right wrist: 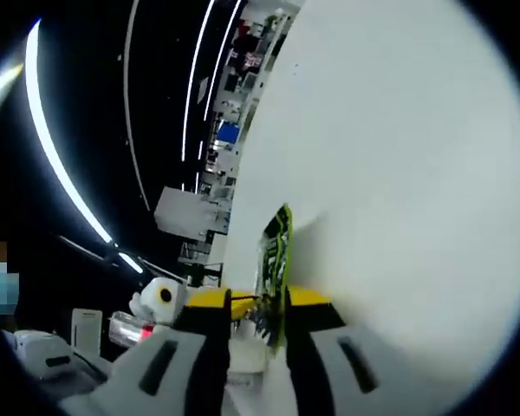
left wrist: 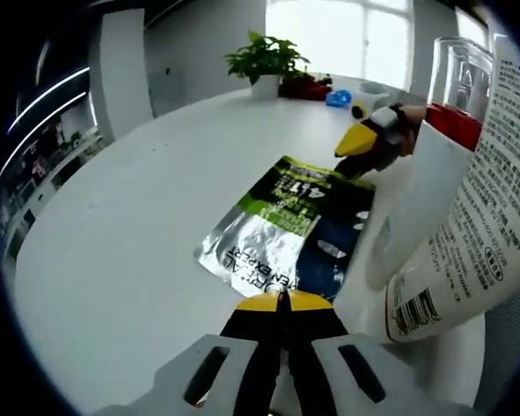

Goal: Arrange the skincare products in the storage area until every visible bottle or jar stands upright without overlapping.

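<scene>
A flat silver, green and blue sachet (left wrist: pixel 282 221) lies on the white table (left wrist: pixel 139 217). In the left gripper view, my left gripper (left wrist: pixel 282 299) is shut right at the sachet's near edge; I cannot see whether it pinches the foil. My right gripper (left wrist: pixel 357 156) reaches in from the right onto the sachet's far end. In the right gripper view, the right gripper (right wrist: pixel 260 303) holds the sachet (right wrist: pixel 279 251) edge-on between its jaws. A white bottle (left wrist: pixel 455 217) with a red band and a clear cap looms close on the right, slanted in the view. The same bottle (right wrist: pixel 139 329) shows at lower left.
A potted plant (left wrist: pixel 264 65) stands at the table's far edge with red and blue items (left wrist: pixel 316 87) beside it. Bare white tabletop (right wrist: pixel 399 191) spreads around the sachet. A dark room with light strips lies beyond the table's edge.
</scene>
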A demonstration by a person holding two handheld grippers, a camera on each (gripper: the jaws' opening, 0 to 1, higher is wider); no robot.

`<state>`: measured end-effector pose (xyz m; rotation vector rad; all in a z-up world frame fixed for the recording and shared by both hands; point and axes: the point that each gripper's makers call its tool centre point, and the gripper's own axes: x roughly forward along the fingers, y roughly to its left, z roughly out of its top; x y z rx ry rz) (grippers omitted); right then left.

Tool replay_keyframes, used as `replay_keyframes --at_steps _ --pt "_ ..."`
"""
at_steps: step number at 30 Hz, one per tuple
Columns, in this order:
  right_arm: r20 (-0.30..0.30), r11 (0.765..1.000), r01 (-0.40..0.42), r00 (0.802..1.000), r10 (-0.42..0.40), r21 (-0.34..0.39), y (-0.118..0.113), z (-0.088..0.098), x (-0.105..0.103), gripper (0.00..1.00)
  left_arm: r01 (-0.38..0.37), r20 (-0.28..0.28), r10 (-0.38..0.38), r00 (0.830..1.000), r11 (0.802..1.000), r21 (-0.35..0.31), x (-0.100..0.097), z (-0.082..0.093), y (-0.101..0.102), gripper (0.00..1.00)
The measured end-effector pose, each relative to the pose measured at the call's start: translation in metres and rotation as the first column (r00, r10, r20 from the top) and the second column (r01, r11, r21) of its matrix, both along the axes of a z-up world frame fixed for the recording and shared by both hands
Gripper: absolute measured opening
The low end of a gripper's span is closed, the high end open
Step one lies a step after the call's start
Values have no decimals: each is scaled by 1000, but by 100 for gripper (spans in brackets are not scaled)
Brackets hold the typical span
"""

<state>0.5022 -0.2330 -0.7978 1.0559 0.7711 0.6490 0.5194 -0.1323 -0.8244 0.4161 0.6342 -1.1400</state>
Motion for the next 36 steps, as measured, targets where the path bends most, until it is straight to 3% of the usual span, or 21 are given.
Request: replay_keyframes --at_steps 7,15,29,36 --pt "6 997 -73 997 73 -38 21 0 -1 17 3 6 -3 1000 1000 -14 4 0 -6 0" --pt "37 989 -96 994 101 -111 17 2 5 16 13 11 -13 1000 1000 -25 12 0 -15 0" --pt "40 986 -80 995 87 -146 -1 3 29 9 42 34 -42 999 999 -2 46 -2 -35 0" --pt "38 987 -70 996 76 -144 -7 2 33 6 47 45 -47 998 999 12 53 1 -45 0"
